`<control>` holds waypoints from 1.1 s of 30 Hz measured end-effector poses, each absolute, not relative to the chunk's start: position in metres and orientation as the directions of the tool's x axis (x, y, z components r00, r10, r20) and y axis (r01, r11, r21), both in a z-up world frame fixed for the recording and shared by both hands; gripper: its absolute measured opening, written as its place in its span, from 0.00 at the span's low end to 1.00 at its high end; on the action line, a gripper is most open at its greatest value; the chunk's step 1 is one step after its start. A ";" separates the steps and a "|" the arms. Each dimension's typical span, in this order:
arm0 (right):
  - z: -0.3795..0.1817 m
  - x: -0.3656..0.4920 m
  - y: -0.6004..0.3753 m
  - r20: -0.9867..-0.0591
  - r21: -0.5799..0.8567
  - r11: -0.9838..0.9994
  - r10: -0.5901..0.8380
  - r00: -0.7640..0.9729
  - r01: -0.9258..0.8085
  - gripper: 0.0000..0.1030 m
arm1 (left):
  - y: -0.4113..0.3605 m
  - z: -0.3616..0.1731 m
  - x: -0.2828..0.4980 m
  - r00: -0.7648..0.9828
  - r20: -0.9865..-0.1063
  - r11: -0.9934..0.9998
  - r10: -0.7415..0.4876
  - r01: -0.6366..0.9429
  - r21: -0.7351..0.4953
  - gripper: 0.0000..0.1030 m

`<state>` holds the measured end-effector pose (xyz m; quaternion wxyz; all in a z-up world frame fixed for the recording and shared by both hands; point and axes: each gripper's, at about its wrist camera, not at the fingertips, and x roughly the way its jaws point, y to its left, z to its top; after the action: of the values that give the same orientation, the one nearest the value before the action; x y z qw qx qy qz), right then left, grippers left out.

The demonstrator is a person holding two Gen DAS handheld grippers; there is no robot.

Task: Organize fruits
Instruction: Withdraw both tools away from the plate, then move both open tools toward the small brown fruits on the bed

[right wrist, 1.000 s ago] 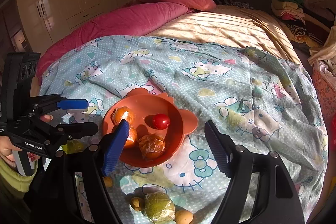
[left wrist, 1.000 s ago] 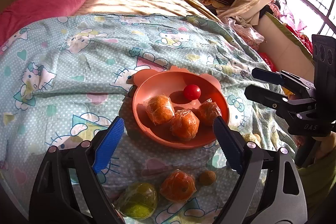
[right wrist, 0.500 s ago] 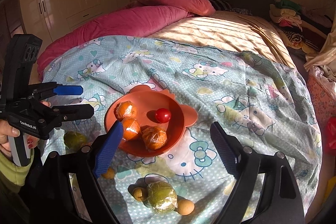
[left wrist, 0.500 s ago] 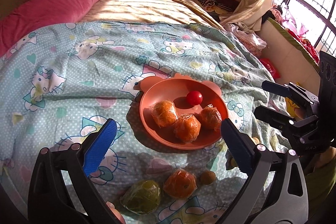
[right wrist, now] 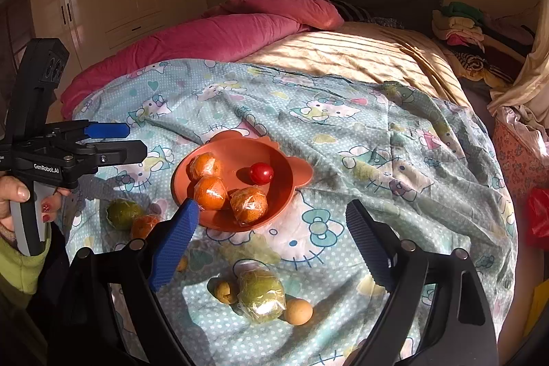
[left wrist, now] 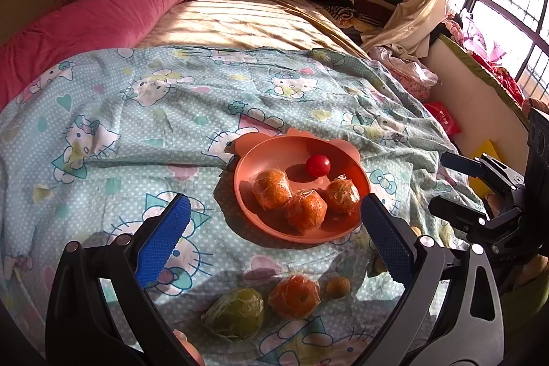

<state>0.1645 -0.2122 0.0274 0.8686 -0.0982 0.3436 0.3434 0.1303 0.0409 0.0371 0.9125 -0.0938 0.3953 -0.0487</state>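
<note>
Three plastic-wrapped oranges (left wrist: 305, 201) and one small red tomato (left wrist: 318, 165) sit in the orange plastic plate with ear-shaped tabs (left wrist: 274, 146), which rests on the pale blue cartoon-print quilt (left wrist: 137, 112) over the bed. That grouping reads as your sorted pile, so the loose fruit on the quilt nearer you is likely what remains.

Closest to your left gripper (left wrist: 274, 235) lie a wrapped green fruit (left wrist: 235, 313), a fourth wrapped orange (left wrist: 295, 295) touching it, and a small brown round fruit (left wrist: 338, 287) just beside that. Your left claw stands released and wide, with nothing between its blue pads.

In the right wrist view, a second wrapped green fruit (right wrist: 262, 295) sits between two small tan round fruits (right wrist: 298, 311), all touching or nearly so. Your right gripper (right wrist: 271, 235) is opening, empty, poised above that cluster.

Mind the crowding: each green fruit has neighbours pressed against it, so a pad could nudge one away on the soft, wrinkled quilt. The plate's near rim also lies close to your right claw's left pad. Farther off, the pink duvet (right wrist: 212, 36) and a stack of folded clothes (right wrist: 459, 26) stay well clear.
</note>
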 end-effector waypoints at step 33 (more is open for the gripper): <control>0.003 0.124 -0.230 -0.697 0.069 0.762 0.498 0.515 -0.644 0.85 | 0.022 0.008 0.092 0.620 -0.764 0.982 -0.178 0.067 -0.175 0.90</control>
<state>0.1237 -0.2298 0.0033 0.8647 -0.0997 0.3652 0.3302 0.0920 0.0223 0.0079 0.8976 -0.0648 0.4306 -0.0683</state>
